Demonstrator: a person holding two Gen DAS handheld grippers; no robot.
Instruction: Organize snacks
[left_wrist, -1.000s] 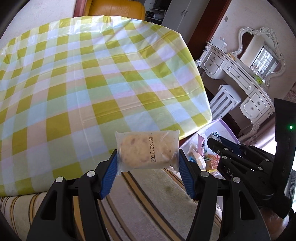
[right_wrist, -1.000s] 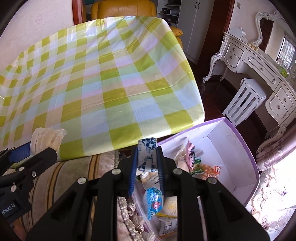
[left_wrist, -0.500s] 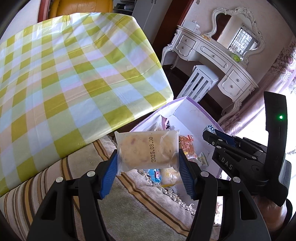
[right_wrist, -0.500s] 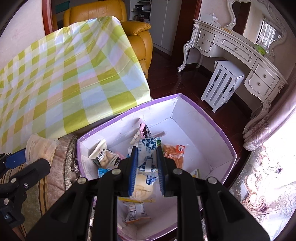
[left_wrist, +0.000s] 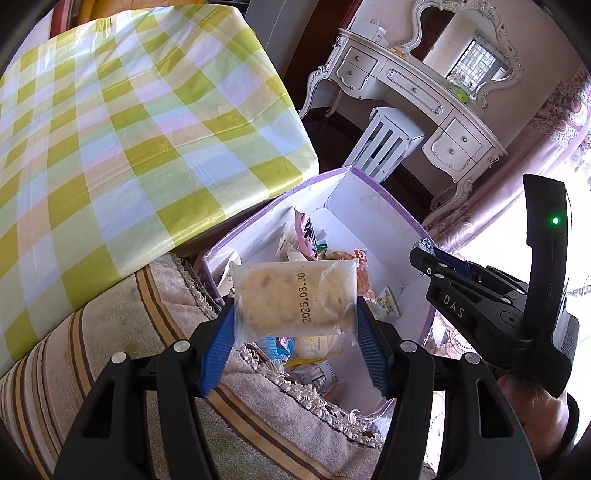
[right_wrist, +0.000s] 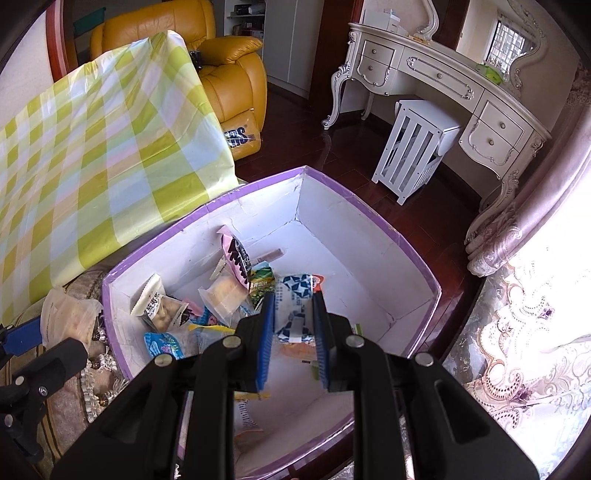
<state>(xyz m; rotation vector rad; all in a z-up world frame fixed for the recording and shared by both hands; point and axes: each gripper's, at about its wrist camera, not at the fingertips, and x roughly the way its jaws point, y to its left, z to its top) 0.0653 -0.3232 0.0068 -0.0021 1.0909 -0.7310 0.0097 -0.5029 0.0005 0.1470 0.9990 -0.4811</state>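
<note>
Purple-rimmed box (right_wrist: 417, 254) sits lower centre; left gripper (left_wrist: 295, 328) clamps a dated pastry packet (left_wrist: 295, 297), right gripper (right_wrist: 293, 332) pinches a blue-white sachet (right_wrist: 295, 306), both poised for dropping in.

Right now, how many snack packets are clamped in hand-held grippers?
2. A clear date-stamped bun packet in the left hand-held gripper near the purple box; a blue-and-white packet in the right hand-held gripper over that box.
</note>
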